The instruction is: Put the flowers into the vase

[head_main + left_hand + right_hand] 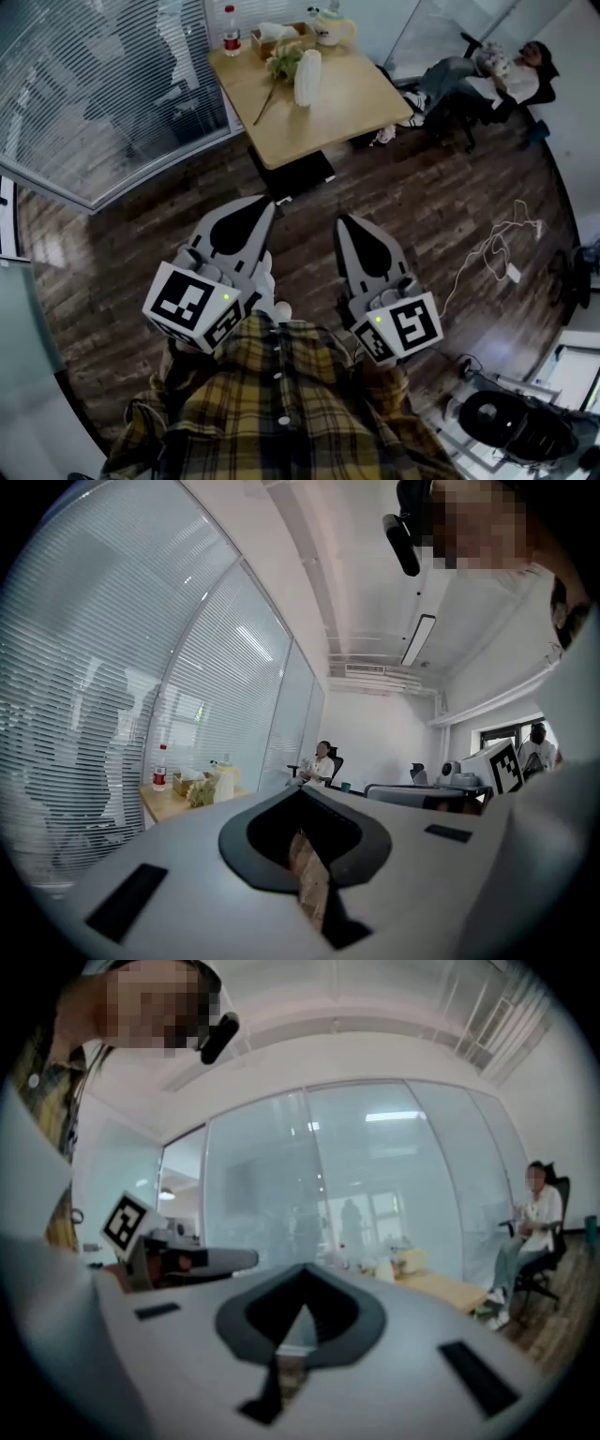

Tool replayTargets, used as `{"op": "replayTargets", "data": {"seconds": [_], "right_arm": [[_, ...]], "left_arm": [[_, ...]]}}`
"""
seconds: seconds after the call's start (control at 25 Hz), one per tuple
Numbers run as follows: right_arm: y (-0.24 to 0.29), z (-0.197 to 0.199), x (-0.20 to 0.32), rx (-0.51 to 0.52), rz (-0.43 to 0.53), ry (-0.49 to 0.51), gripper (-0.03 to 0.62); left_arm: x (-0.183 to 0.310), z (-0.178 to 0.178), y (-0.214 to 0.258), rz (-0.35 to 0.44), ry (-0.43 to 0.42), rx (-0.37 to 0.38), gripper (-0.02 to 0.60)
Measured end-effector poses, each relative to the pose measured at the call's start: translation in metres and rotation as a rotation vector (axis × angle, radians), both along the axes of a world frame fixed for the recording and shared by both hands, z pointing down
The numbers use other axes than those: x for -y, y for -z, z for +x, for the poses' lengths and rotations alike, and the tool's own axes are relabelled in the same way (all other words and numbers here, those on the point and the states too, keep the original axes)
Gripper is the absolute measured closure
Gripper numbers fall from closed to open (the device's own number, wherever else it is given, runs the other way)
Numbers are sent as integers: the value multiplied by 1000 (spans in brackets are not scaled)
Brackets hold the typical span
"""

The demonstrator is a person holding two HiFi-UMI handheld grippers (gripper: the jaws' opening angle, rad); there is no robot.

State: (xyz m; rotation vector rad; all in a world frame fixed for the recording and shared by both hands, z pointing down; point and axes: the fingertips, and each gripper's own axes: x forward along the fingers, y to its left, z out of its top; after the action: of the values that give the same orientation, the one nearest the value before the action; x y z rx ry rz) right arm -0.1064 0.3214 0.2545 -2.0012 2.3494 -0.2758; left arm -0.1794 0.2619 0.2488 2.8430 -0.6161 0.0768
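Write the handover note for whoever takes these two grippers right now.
Left gripper: shut, empty, held over the floor short of the table.
Right gripper: shut, empty, alongside the left one.
Flowers: lying on the wooden table, stem toward the near edge, just left of the vase.
White vase: upright on the table, no flowers in it.
Done: nothing yet.
Left: step up to the table, open a gripper, pick up the flowers by the stem and put them into the vase.
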Motion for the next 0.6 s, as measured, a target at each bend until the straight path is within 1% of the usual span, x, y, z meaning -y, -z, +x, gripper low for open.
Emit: {"op": "replayTargets", "data": {"seconds": [0.16,0.28,0.6], "right_arm": [[3,16,34,-20,1,-7,582],[5,26,57,-15,5,-19,582],[-1,39,141,5,-22,-14,582]], "left_arm": [[35,19,2,17,-15,3,572],[60,30,4,22,-28,3,572],[140,47,-1,4,-52,19,572]]}}
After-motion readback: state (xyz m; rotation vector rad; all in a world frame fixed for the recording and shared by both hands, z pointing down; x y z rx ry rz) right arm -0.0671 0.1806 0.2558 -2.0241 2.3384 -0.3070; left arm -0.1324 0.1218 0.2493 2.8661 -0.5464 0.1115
